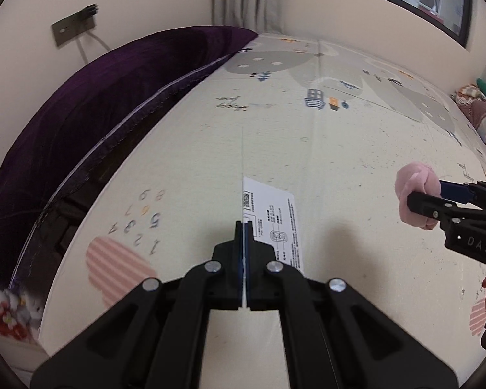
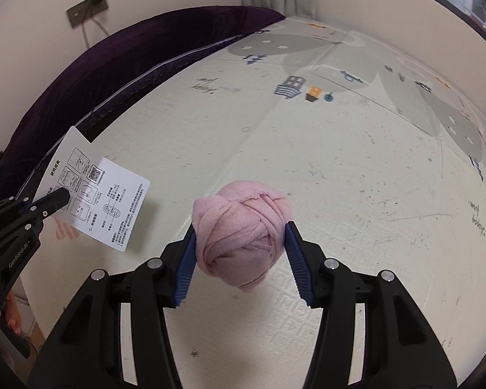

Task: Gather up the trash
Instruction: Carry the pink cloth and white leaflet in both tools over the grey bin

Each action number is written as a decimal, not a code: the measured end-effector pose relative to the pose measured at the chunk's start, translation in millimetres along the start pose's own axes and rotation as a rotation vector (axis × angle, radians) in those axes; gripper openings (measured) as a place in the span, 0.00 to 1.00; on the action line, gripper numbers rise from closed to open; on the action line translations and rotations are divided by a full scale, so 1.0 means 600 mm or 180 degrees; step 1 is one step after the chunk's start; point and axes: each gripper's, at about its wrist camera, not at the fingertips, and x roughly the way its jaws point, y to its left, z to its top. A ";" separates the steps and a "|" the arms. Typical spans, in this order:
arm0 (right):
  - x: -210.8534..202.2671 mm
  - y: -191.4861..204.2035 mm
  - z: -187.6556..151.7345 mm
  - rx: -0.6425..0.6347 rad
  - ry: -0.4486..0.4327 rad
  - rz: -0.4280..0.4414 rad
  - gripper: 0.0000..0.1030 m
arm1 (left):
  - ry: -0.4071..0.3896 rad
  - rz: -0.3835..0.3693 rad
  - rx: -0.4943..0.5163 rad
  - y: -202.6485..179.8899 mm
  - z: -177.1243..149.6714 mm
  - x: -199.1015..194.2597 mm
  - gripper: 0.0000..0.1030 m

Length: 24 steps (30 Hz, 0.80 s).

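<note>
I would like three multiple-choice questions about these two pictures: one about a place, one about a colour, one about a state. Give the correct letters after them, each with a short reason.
1. Where is the purple cushion?
A. between the play mat and the wall
B. in the middle of the mat
C. under the window

2. What colour is the cloth ball?
A. green
B. pink
C. white

3. What state is the left gripper in?
A. open and empty
B. shut on the white card
C. shut on the cloth ball

Answers:
1 A, it lies along the play mat edge under the wall plate.
2 B, the knotted fabric is pink.
3 B, its fingers pinch the card edge.
</note>
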 end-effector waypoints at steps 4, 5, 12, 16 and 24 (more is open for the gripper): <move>-0.012 0.097 -0.010 -0.0406 0.0041 0.0235 0.49 | 0.0011 0.0292 -0.0345 0.085 -0.053 -0.063 0.01; -0.013 0.127 -0.013 -0.0517 0.0060 0.0300 0.49 | 0.0015 0.0372 -0.0440 0.108 -0.069 -0.079 0.01; -0.024 0.347 -0.049 -0.1206 0.0145 0.0800 0.49 | 0.0069 0.0898 -0.1005 0.260 -0.195 -0.190 0.01; -0.049 0.475 -0.079 -0.1585 0.0116 0.1034 0.49 | 0.0099 0.1174 -0.1315 0.336 -0.283 -0.261 0.01; -0.133 0.716 -0.193 -0.2312 0.0129 0.1551 0.49 | 0.0130 0.1738 -0.2030 0.443 -0.465 -0.430 0.01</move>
